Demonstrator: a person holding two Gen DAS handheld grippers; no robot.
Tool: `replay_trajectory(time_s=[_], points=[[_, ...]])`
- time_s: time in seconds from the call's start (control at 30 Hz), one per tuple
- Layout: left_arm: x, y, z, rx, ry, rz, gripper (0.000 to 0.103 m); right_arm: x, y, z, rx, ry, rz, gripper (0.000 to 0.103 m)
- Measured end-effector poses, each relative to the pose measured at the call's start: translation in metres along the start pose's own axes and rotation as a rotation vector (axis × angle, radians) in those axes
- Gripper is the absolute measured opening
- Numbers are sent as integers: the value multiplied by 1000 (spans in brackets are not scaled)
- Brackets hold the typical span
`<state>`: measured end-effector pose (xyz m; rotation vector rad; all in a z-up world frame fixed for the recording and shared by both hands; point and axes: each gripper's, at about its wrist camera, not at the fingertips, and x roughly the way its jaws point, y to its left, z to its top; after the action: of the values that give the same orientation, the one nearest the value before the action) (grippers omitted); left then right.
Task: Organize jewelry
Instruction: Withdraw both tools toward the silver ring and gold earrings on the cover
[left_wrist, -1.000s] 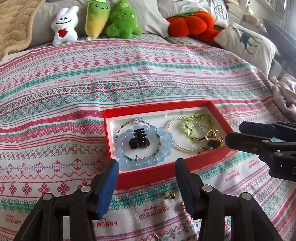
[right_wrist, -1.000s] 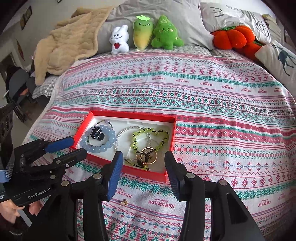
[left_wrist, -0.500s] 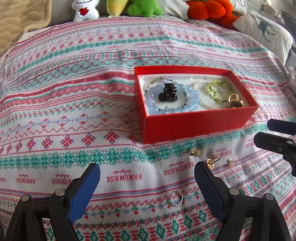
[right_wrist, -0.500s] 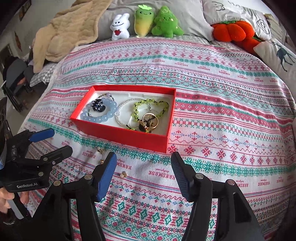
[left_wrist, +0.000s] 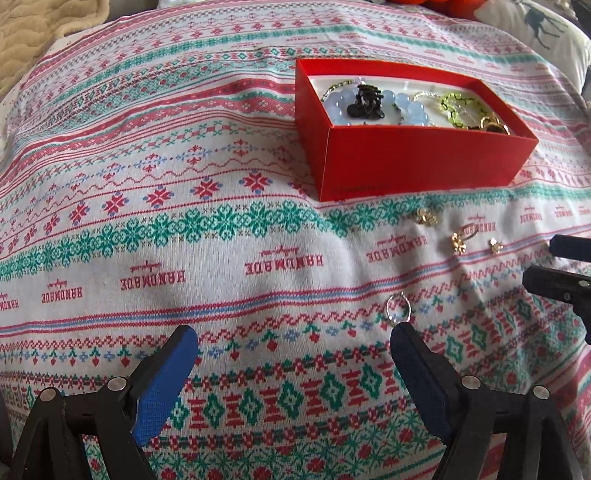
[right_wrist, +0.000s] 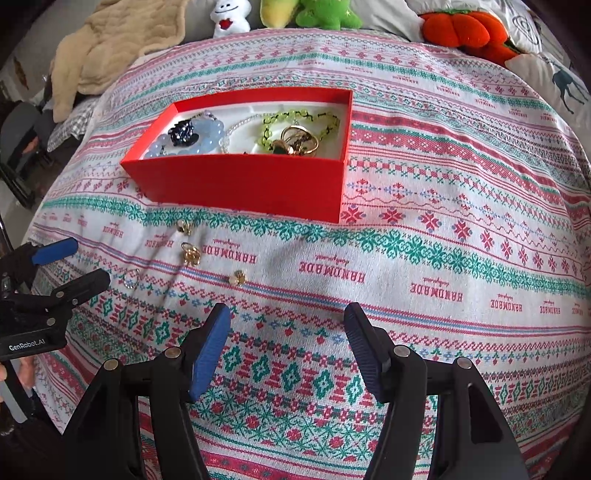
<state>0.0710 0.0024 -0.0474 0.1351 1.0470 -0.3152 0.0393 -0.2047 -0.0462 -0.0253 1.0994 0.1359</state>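
1. The left gripper (left_wrist: 291, 350), black with blue pads, hangs over the patterned red, green and white bedspread (left_wrist: 184, 221) with its jaws spread wide and nothing between them.
2. The right gripper (right_wrist: 286, 332), of the same build, also has its jaws well apart and empty. In the left wrist view it enters at 3 o'clock (left_wrist: 561, 266).
3. The open red cardboard box with a white lining (left_wrist: 406, 162) sits on the bedspread at about 1 o'clock from the left gripper; in the right wrist view it lies at about 11 o'clock (right_wrist: 240, 181).
4. Inside the box, at its left end, a pale blue bead bracelet (right_wrist: 210, 136) rings a small dark hair claw clip (right_wrist: 183, 131).
5. Right of that lie a white pearl-like strand (right_wrist: 240, 123) and a yellow-green bead bracelet (right_wrist: 295, 114), with gold-coloured rings (right_wrist: 301, 142) at the right end near the front wall.
6. On the bedspread in front of the box lie four loose pieces:
   - a small gold stud (left_wrist: 424, 218) just in front of the box's front wall;
   - a gold ring with a flower-shaped top (left_wrist: 461, 238) at 4 o'clock from that stud;
   - a tiny gold earring (left_wrist: 495, 244) just beside the flower-topped ring, at its 3 o'clock;
   - a thin silver ring (left_wrist: 398, 310), nearer the cameras, just above the tip of the left gripper's right finger (left_wrist: 406, 343).
7. Whether that finger touches the silver ring cannot be told.
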Motion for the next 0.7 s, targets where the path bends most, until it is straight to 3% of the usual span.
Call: replay_trajectory(time_s=[0.33, 0.7], points=[[0, -3, -11, 35, 21, -17, 88, 1, 25, -11, -99, -27, -34, 67], [-1, 5, -13, 21, 30, -24, 88, 6, 52, 5, -159, -82, -38, 66]])
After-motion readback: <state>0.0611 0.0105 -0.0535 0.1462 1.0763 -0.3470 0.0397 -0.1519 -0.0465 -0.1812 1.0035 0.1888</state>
